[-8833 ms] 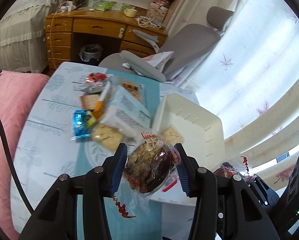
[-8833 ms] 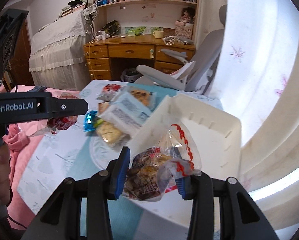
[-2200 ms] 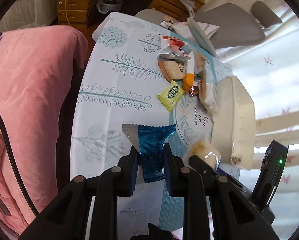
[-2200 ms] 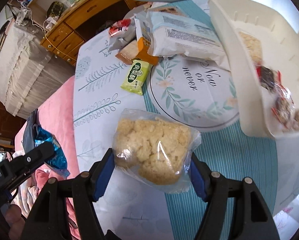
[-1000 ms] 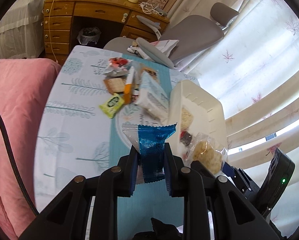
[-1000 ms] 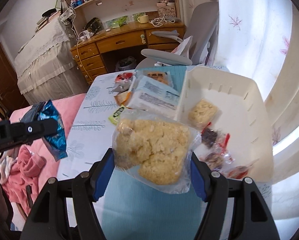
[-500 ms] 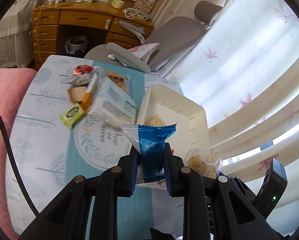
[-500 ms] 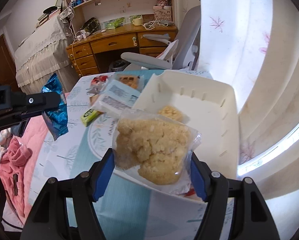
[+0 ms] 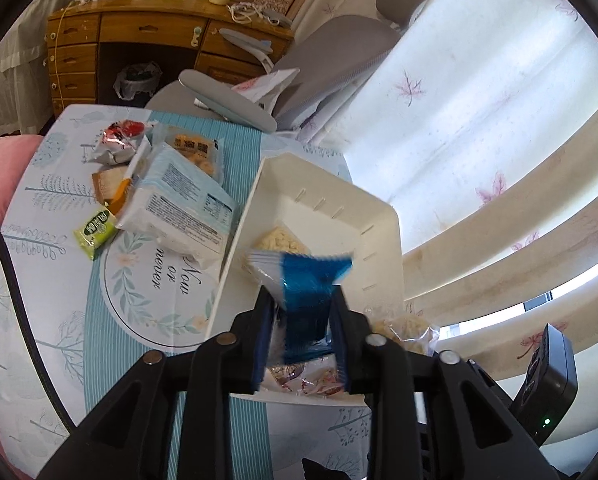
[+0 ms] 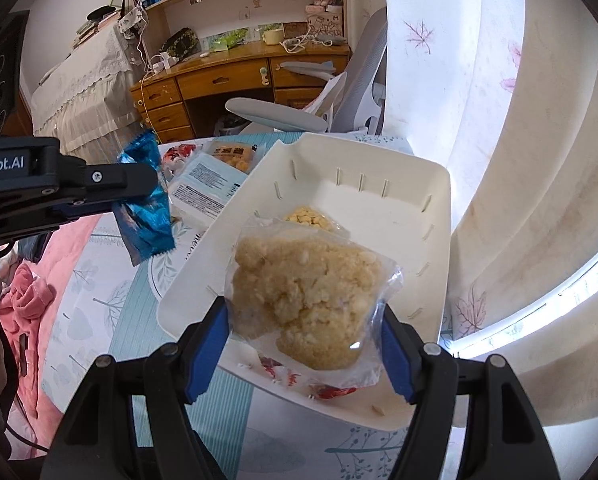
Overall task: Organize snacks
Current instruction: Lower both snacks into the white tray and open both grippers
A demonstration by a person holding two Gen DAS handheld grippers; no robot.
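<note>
My left gripper (image 9: 303, 296) hovers over the near end of the white bin (image 9: 379, 216). Its jaws are opening, and a blue foil packet (image 9: 311, 292) sits blurred between them, no longer pinched. In the right wrist view the same packet (image 10: 147, 208) hangs at the left gripper's tip (image 10: 151, 178), beside the bin's (image 10: 379, 196) left wall. My right gripper (image 10: 303, 312) is shut on a clear bag of pale puffed rice cake (image 10: 303, 296), held above the bin's near half. Another rice cake (image 9: 279, 240) and red-wrapped snacks (image 9: 307, 376) lie inside the bin.
Left of the bin, on the patterned tablecloth, lie a big pale-blue pack (image 9: 183, 204), a green packet (image 9: 95, 232), a red-and-silver packet (image 9: 119, 140) and a biscuit pack (image 9: 191, 148). A grey chair (image 9: 331, 44) and wooden desk (image 9: 139, 36) stand beyond; pink bedding (image 10: 31, 292) lies left.
Both grippers have moved from over the table to above the bin. The left jaws have widened around the blue packet, which is now blurred. The right grip on the rice cake bag is unchanged.
</note>
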